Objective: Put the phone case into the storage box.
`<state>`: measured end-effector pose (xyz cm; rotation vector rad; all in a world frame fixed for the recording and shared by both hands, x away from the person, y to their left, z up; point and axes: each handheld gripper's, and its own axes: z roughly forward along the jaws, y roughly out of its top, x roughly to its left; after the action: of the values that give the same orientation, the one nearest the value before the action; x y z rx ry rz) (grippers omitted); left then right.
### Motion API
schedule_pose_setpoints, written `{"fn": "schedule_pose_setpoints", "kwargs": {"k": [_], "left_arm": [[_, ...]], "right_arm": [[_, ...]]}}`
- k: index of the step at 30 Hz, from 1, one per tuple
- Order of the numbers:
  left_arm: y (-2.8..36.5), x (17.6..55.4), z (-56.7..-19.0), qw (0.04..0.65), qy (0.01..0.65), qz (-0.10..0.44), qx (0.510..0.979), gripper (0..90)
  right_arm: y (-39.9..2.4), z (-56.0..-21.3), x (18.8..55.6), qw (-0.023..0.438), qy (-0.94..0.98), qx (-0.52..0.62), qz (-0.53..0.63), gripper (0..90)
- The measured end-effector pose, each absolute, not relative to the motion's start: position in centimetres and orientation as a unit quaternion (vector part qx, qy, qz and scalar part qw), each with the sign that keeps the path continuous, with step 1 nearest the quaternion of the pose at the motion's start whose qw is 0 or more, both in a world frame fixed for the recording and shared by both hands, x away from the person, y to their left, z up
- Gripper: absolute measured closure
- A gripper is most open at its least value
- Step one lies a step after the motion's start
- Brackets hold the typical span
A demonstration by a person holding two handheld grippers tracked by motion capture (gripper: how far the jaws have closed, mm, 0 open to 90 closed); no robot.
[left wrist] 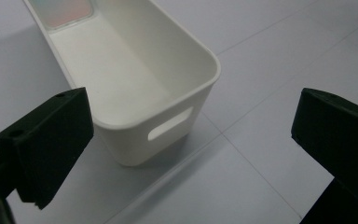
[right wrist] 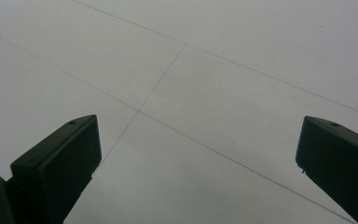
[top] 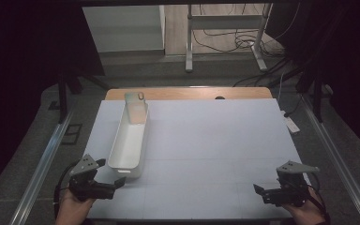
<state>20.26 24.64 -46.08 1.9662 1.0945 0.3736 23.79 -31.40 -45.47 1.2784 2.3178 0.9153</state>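
Long white plastic bin (top: 130, 140) on the white-covered desk (top: 206, 140), pale phone case (top: 136, 108) at its far end; left hand-held gripper (top: 112, 174) just beside bin's near end, jaws apart; right hand-held gripper (top: 261, 191) well apart from bin, jaws apart

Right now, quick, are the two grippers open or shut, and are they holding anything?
Left gripper: open, holding nothing, next to the near end of the white bin.
Right gripper: open, holding nothing, over the bare table.
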Motion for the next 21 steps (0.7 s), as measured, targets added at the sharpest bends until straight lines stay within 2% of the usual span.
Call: {"fn": "schedule_pose_setpoints", "kwargs": {"k": [21], "left_arm": [[25.3,18.6,-46.7,0.41,0.44,0.151,0.784,0.0]], "right_arm": [[-31.3,-45.5,23.8,0.17,0.817,0.447,0.32,0.5]]}}
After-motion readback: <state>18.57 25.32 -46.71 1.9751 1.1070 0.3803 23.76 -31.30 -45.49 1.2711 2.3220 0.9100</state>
